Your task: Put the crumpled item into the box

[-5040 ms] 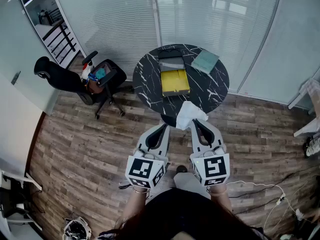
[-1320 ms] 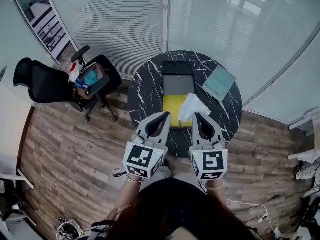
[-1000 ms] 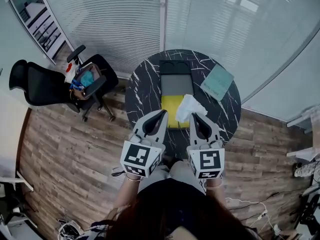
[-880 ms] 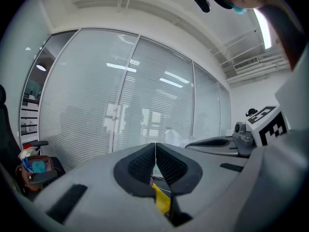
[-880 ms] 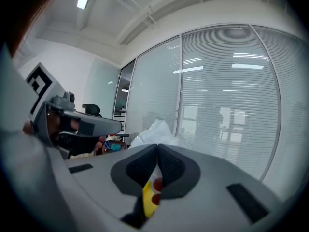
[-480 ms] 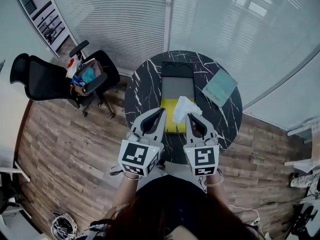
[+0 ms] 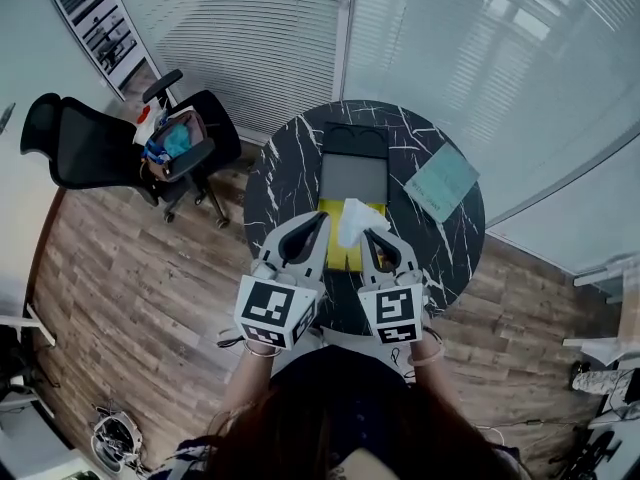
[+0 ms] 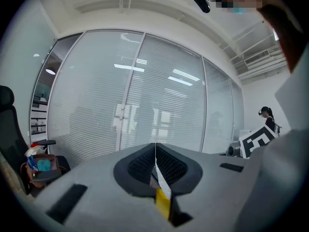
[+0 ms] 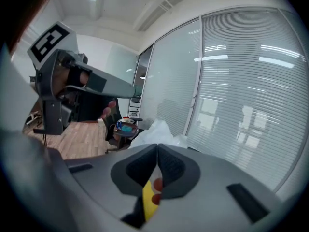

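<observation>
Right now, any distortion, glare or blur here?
Head view: sharp, evenly lit, fisheye bows the blinds. Left gripper view: dark vignette, glare streaks on the glass. Right gripper view: same vignette, white paper washed out beyond the right tool.

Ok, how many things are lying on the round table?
2. The box sits at the table's middle; a teal pad lies to its right, near the rim. The crumpled white item isn't on it: the right gripper holds it above the box, possibly hiding something.

Bright, even daylight comes through the blinds [image 7: 440, 38] (ceiling strip lights reflect there too); shadows are soft, and fisheye distortion bends the edges, darkest in both gripper views.
</observation>
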{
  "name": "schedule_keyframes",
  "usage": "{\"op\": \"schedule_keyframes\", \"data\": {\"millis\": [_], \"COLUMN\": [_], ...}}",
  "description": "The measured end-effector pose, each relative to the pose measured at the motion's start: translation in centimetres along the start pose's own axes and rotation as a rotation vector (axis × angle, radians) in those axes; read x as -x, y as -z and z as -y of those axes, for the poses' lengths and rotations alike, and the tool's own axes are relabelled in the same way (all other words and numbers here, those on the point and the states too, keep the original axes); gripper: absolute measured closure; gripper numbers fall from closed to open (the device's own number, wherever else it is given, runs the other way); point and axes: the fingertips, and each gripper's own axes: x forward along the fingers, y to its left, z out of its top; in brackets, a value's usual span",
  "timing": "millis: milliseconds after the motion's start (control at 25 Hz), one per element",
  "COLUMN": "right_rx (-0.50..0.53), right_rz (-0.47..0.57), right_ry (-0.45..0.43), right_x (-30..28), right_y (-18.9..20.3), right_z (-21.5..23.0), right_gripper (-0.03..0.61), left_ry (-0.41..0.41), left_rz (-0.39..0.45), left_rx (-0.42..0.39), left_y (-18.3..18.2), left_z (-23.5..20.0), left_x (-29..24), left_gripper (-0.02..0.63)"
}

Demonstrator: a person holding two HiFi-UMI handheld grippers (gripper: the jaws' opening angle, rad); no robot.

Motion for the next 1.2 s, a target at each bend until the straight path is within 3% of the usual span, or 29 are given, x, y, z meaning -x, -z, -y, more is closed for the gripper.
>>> {"op": "schedule_keyframes", "data": {"millis": [400,1200], "right_rx": [0.078,0.101], "right_rz": [-0.082,-0.234], "right_ry": [-0.065,-0.182], "right_x": [-2.3,-7.3], "right_y": [3.1,10.4], "right_z": [0.3,-1.0], "right_gripper": [0.552,0.552], "left_ry": [-0.036,-0.09], "left_rz": [-0.009,-0.039], "left_rx": [-0.005,0.016], "left_y": [0.1,1.4], "left_z": [-0.4,-2.5], "left_x": [-1.5,-3.7], "left_gripper": [0.586,0.586]}}
